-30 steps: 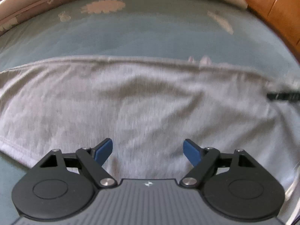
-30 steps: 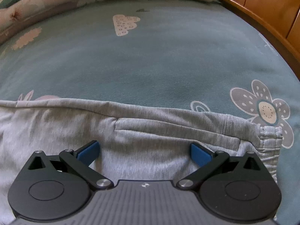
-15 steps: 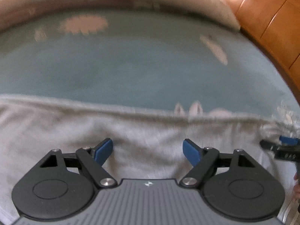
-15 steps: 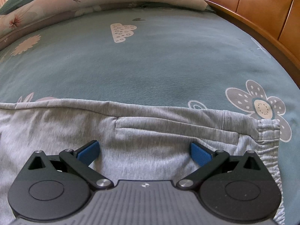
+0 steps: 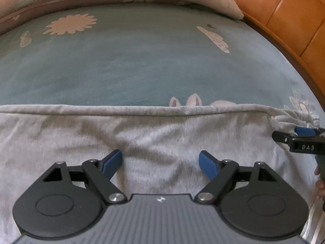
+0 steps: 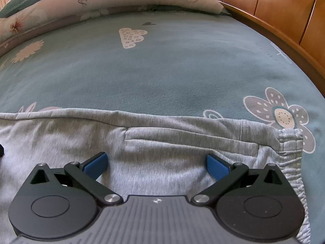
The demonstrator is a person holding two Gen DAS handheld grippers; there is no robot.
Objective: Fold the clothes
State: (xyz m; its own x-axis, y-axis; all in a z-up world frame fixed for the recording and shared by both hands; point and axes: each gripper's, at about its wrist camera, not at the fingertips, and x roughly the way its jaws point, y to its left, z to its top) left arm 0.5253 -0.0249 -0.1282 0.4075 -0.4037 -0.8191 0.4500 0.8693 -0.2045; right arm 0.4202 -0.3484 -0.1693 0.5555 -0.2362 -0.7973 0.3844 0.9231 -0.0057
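Grey trousers flat on bed — left tongs, right tongs both spread, empty, above cloth — risk: pinching one layer only, skewing fold.

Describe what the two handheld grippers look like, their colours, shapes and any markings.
Both match. The left gripper and right gripper each have a ribbed grey body with a small white logo, two round black discs, black linkage arms with silver pivot screws, and blue pads on the fingertips. In the left wrist view, the right gripper's black side shows white letters "DAS".
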